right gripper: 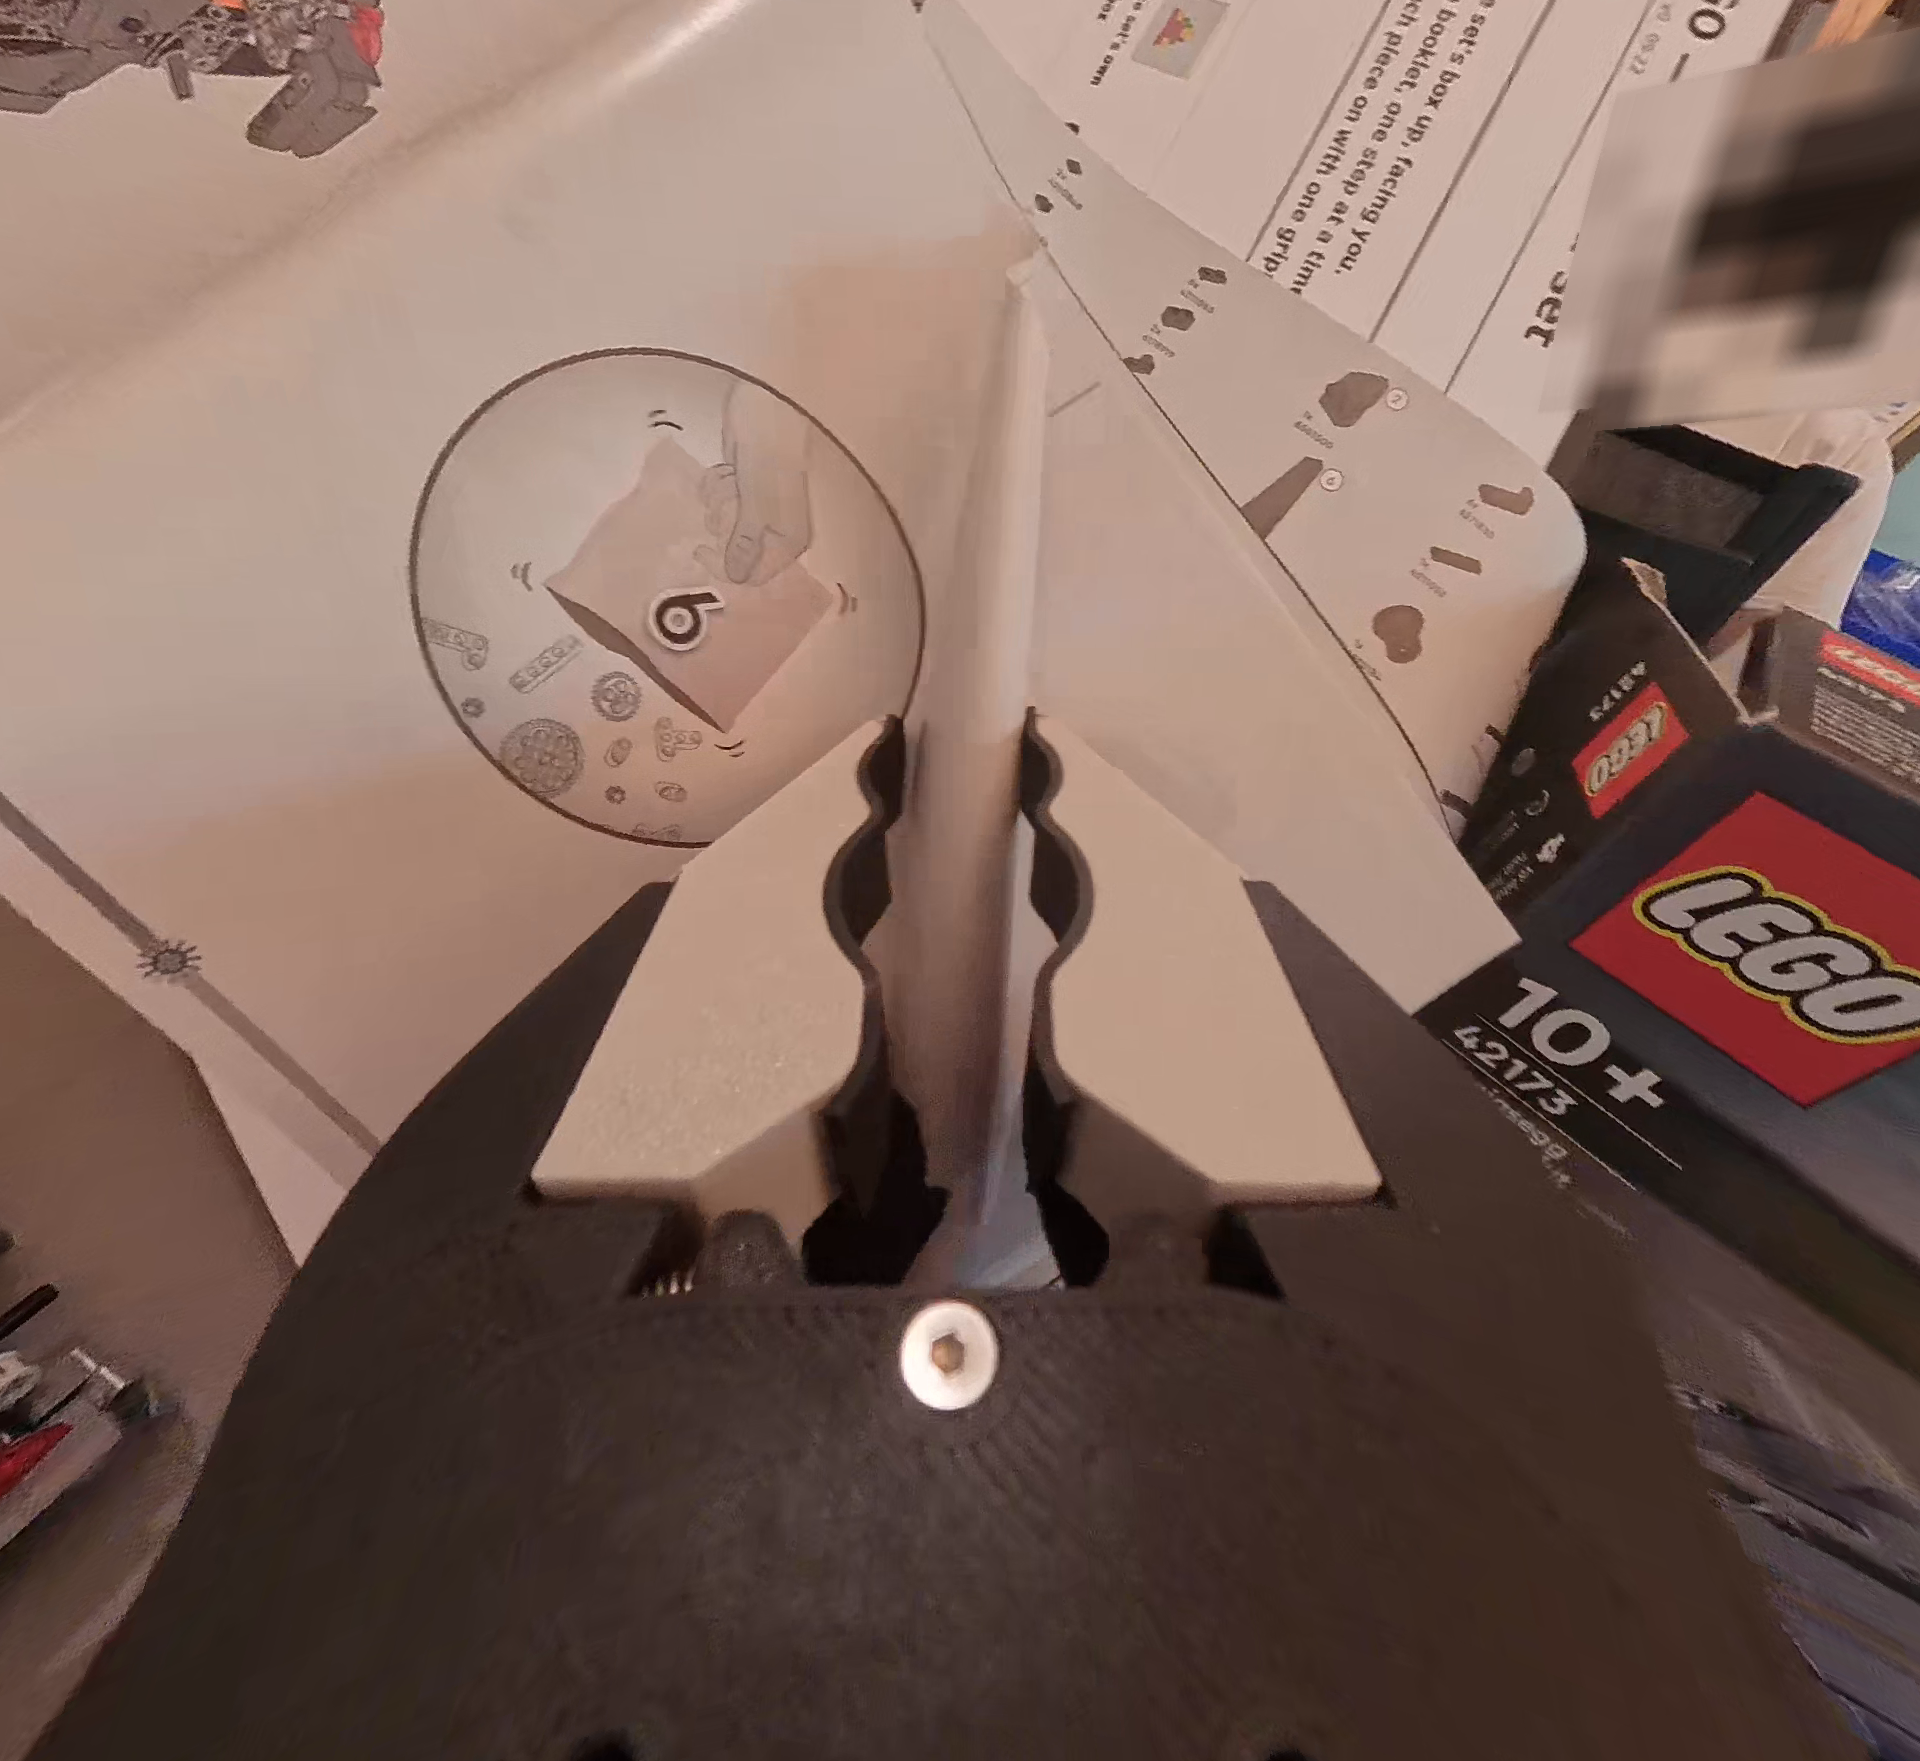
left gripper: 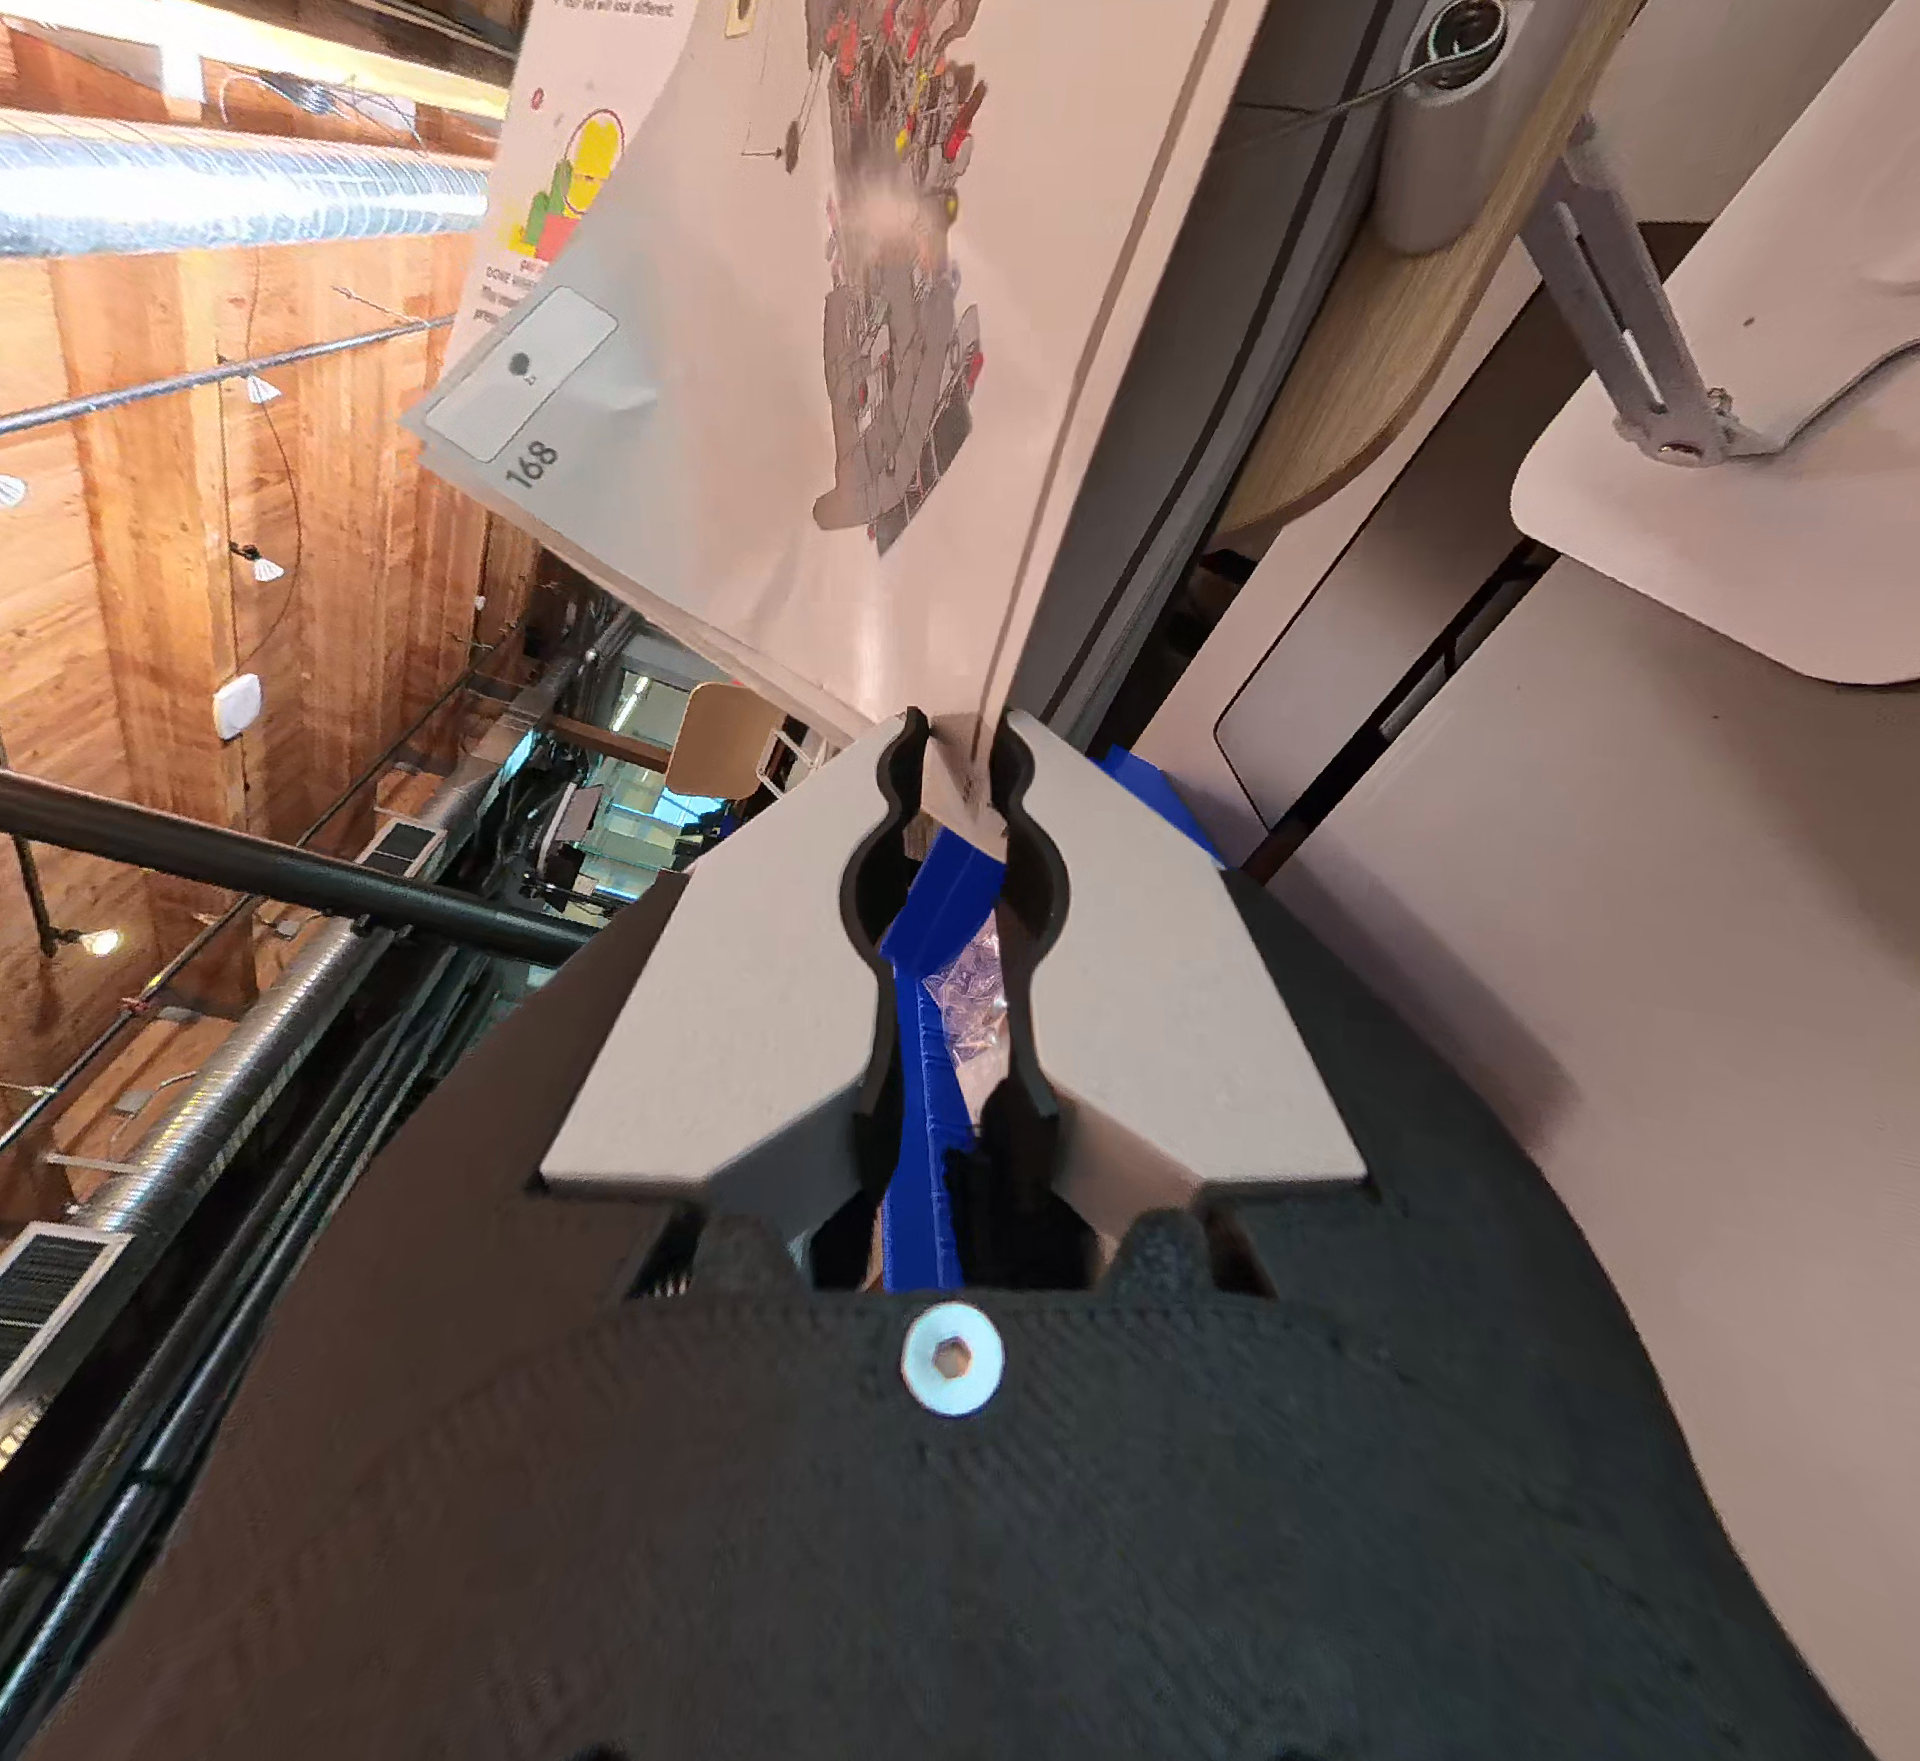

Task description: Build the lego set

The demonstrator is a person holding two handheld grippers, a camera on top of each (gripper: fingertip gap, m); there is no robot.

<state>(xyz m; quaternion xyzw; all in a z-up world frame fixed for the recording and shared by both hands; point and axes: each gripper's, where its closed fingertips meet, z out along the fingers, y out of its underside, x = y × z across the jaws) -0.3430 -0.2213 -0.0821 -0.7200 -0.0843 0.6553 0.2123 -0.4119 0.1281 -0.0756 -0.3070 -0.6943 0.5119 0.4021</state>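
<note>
We find the instruction booklet [right gripper: 644, 423] lifted and held between both grippers, its pages partly turned. In the right wrist view a bundle of pages stands on edge straight ahead of the right gripper [right gripper: 961, 745], running lengthwise along the fingers and away from the camera; the jaws are clenched on that bundle, with paper filling the gap from the tips back towards the hinge. To its left lies a spread showing a circular diagram; to its right a page of small parts drawings falls away.

In the left wrist view the left gripper [left gripper: 961, 745] pinches a lower corner of the booklet [left gripper: 831, 257] at its very tips — jaws nearly closed, paper visibly between them. The sheet rises up and away from this claw, so its long axis runs forward from the tips.

We judge the step in hand to be page-turning. The coming move turns on the right gripper carrying its upright bundle sideways across the spine, while the left merely steadies the corner.

Counted: one booklet, two grippers, one printed instruction sheet [right gripper: 1455, 49] behind, and at least two dark set boxes [right gripper: 1714, 963] to the right — possibly a third behind, unclear. A blue bin [left gripper: 940, 922] holding a clear bag of parts shows through the left jaws. Built pieces at the lower left of the right view are too blurred to count.
</note>
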